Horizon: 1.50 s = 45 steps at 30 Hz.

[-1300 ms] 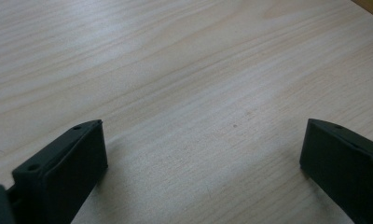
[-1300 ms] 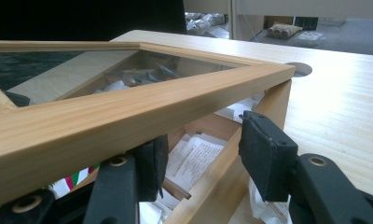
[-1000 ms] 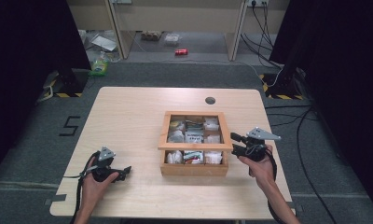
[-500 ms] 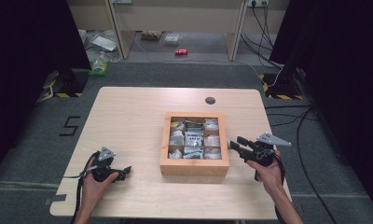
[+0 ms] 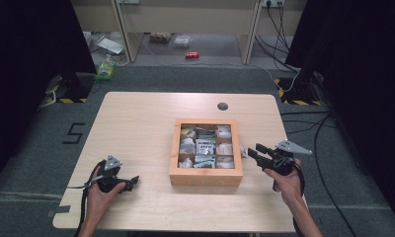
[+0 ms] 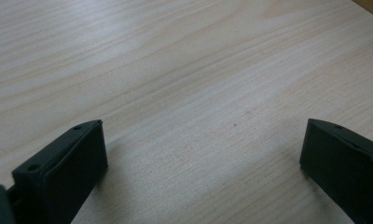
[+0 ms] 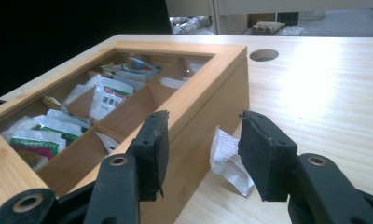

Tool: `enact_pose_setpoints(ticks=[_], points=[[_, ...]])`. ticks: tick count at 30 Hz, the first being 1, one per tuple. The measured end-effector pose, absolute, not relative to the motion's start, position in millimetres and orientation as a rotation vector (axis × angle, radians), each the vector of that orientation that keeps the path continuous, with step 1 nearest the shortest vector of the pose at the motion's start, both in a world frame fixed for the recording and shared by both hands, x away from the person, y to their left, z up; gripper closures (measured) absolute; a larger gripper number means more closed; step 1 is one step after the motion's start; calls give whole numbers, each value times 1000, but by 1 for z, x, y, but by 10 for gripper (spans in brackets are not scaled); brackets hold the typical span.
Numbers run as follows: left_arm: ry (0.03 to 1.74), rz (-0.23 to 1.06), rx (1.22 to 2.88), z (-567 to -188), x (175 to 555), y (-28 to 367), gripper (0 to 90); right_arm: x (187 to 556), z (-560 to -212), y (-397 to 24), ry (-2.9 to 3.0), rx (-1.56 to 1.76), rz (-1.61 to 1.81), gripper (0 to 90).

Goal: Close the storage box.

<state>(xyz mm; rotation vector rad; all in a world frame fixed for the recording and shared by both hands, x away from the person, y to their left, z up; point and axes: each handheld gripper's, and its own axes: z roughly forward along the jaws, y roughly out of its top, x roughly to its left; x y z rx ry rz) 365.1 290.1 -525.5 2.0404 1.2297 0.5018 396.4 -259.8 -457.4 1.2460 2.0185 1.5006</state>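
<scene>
Showing unreadable print: sachet [image 7: 229, 158].

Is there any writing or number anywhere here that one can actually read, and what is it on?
"5": a large dark numeral on the grey floor left of the table.
Print on the sachets in the wooden box: too small and blurred to read.
Print on the white sachet lying beside the box, between the right gripper jaws: too blurred to read.
Red can on the floor: label unreadable.

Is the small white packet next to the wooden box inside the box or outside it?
Outside. The white packet lies on the table against the wooden box outer wall, between the right gripper open fingers.
</scene>
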Motion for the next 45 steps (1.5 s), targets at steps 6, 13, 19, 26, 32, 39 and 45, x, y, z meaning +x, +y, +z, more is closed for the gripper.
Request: enact_pose_setpoints(ticks=[6, 13, 19, 26, 32, 39, 45], points=[[1229, 502, 2042, -525, 365, 290, 0, 398, -459, -262, 2003, 1276, 1475, 444], [1229, 503, 2041, -525, 365, 290, 0, 401, -465, -268, 1990, 1324, 1441, 376], [1228, 504, 2042, -525, 365, 290, 0, 403, -472, -276, 1981, 1372, 1403, 348], [1230, 504, 2041, -525, 364, 290, 0, 409, -486, -287, 1977, 1443, 1343, 323], [1230, 504, 2041, -525, 364, 290, 0, 411, -494, -290, 1990, 1472, 1309, 309], [1230, 503, 2041, -525, 364, 290, 0, 412, -501, -291, 2005, 1499, 1278, 298], [1230, 504, 2041, -525, 364, 290, 0, 413, -504, -290, 2023, 1506, 1245, 293]])
